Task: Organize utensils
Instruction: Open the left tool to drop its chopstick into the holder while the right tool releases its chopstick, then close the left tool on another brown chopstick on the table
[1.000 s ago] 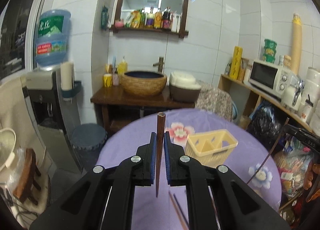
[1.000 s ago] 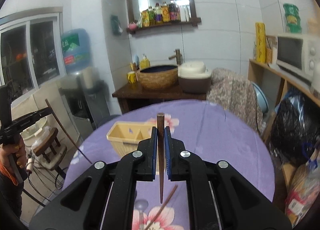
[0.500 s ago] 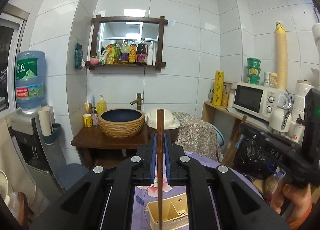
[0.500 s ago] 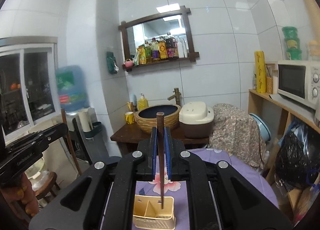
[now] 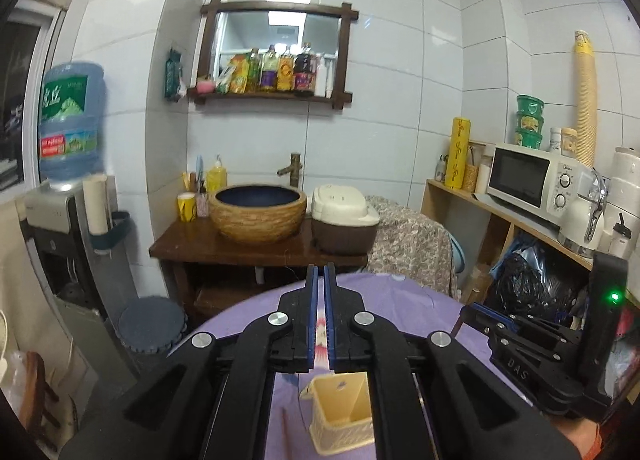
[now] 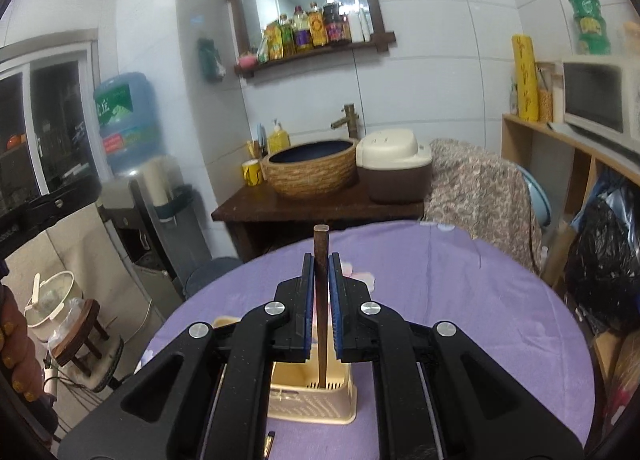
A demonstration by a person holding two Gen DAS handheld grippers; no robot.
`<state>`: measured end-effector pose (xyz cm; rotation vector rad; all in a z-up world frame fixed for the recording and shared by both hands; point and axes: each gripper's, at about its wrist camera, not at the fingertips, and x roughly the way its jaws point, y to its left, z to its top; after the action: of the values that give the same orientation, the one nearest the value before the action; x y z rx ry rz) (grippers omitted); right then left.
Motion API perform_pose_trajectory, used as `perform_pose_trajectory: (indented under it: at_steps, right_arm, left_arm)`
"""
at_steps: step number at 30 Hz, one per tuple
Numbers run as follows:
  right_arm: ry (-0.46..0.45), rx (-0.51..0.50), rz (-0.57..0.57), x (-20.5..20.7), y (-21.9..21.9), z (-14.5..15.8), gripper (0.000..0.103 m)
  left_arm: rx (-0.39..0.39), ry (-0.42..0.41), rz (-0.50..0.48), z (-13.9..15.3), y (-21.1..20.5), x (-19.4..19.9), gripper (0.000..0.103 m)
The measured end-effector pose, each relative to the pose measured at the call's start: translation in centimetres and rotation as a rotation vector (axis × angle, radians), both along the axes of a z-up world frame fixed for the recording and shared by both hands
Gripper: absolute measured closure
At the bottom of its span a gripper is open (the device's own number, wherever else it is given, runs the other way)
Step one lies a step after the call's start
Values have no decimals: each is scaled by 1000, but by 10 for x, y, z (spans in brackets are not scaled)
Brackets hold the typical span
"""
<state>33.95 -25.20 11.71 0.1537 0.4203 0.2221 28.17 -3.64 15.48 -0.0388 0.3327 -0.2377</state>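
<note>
brown wooden chopstick (image 6: 321,292) stands upright between the right gripper (image 6: 320,260) pads, held; its lower tip sits down inside the cream slotted plastic utensil holder (image 6: 312,400) at 6 o'clock in the right wrist view. holder stands on the round purple flowered tablecloth (image 6: 460,300). left gripper (image 5: 321,280) is nearly closed with only a thin gap and nothing between the pads; the holder (image 5: 340,416) lies below it at 6 o'clock. likely step: drop the stick into a compartment. do it well by keeping the stick vertical, tip clear of the divider, opening slowly, then lifting straight up. risk: stick tips out or topples the light holder. a loose thin stick (image 5: 285,428) lies on the cloth at 7 o'clock.
</note>
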Motion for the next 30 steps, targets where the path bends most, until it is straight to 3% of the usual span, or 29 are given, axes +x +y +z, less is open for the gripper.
perform_pose_trajectory:
  at_steps: [3, 4, 5, 7, 15, 16, 17, 18, 19, 20, 25, 30]
  right_arm:
    - [20, -10, 9, 2, 5, -13, 95]
    - [24, -10, 10, 2, 6, -16, 95]
    - [28, -9, 12, 3, 7, -18, 95]
    - [35, -12, 20, 4, 10, -22, 95]
    - [56, -20, 20, 4, 11, -41, 93]
    - [54, -17, 21, 2, 10, -42, 90]
    - [46, -17, 17, -2, 9, -42, 76]
    - [30, -17, 8, -7, 8, -41, 44]
    - [0, -20, -11, -15, 7, -40, 30]
    - [-26, -26, -27, -22, 6, -39, 22]
    - [-52, -71, -37, -55, 10, -42, 21]
    - [-43, -46, -24, -91, 2, -62, 18]
  left_arm:
    - [31, 101, 18, -28, 15, 4, 94]
    - [44, 128, 26, -36, 18, 6, 83]
    - [59, 160, 33, -46, 23, 9, 65]
    - [85, 222, 63, -71, 39, 12, 54]
    - [115, 452, 171, -151, 105, 30, 48]
    - [118, 475, 175, -160, 110, 31, 47]
    - [125, 500, 181, -170, 115, 33, 46]
    - [132, 513, 184, -176, 118, 33, 46]
    - [144, 528, 183, -184, 119, 34, 45]
    - [149, 537, 180, -188, 120, 35, 45]
    - [203, 586, 166, -216, 110, 48, 47]
    - [233, 643, 168, -238, 97, 77, 61]
